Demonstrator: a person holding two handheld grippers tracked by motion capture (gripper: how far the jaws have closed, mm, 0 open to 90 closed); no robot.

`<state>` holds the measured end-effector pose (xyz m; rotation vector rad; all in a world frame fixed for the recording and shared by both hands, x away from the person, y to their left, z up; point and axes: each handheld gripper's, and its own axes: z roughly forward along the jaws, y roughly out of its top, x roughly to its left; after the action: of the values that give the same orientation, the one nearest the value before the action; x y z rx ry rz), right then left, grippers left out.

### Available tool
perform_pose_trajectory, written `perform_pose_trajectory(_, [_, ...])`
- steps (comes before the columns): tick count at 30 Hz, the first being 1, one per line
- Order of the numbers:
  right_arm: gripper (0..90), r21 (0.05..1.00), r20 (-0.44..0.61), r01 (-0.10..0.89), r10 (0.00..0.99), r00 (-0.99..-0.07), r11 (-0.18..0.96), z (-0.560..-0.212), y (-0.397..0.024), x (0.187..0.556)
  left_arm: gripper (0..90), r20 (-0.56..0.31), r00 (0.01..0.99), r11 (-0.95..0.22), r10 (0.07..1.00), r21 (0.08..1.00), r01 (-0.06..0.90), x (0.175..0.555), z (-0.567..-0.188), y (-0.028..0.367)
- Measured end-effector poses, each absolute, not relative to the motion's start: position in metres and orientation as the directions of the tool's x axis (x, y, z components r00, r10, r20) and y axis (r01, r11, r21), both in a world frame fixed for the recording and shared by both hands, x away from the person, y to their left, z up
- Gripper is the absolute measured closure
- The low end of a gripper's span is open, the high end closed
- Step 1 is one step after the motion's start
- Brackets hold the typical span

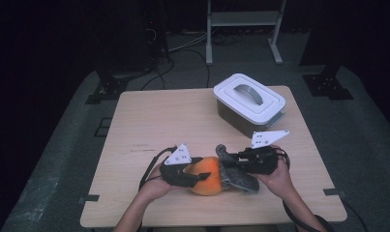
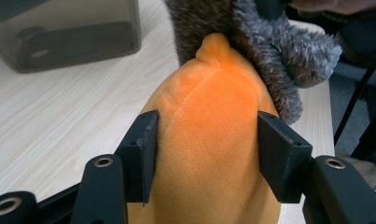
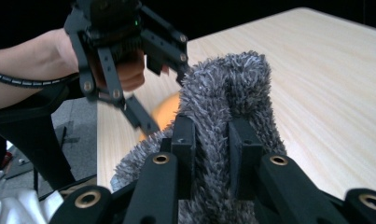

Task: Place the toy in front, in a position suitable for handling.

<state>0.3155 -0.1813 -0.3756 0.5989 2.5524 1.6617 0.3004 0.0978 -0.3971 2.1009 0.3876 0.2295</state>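
An orange plush toy (image 1: 209, 176) lies near the table's front edge, with a grey furry cover (image 1: 235, 178) partly over its right end. My left gripper (image 1: 200, 170) comes in from the left, and in the left gripper view its pads (image 2: 146, 149) press on both sides of the orange plush (image 2: 209, 140), with the grey fur (image 2: 269, 46) beyond its tip. My right gripper (image 1: 230, 163) comes from the right. Seen from the right gripper view, my right gripper (image 3: 212, 140) is shut on a fold of the grey fur (image 3: 227, 88); behind it are the left gripper (image 3: 167, 98) and a bit of orange plush (image 3: 164, 116).
A box with a white handled lid (image 1: 249, 101) stands at the back right of the wooden table (image 1: 158, 116); its dark wall (image 2: 69, 32) is in the left gripper view. A metal stand (image 1: 243, 19) and cables are on the floor behind the table.
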Motion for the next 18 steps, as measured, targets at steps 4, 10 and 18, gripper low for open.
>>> perform_pose_trajectory(4, [74.1,0.871,0.162,0.293,0.332,-0.929,0.394,-0.38,-0.176,0.316,43.8,0.016,0.933,-0.516,0.359,0.836,0.184,0.3,-0.398,0.097])
perform_pose_trajectory(10, [73.9,0.83,0.21,0.363,0.366,-0.907,0.424,-0.396,-0.188,0.325,43.7,0.008,0.926,-0.507,0.377,0.839,0.199,0.301,-0.398,0.098])
perform_pose_trajectory(18, [73.7,0.871,0.156,0.287,0.331,-0.931,0.398,-0.376,-0.177,0.314,43.3,0.046,0.935,-0.538,0.353,0.827,0.163,0.293,-0.395,0.089])
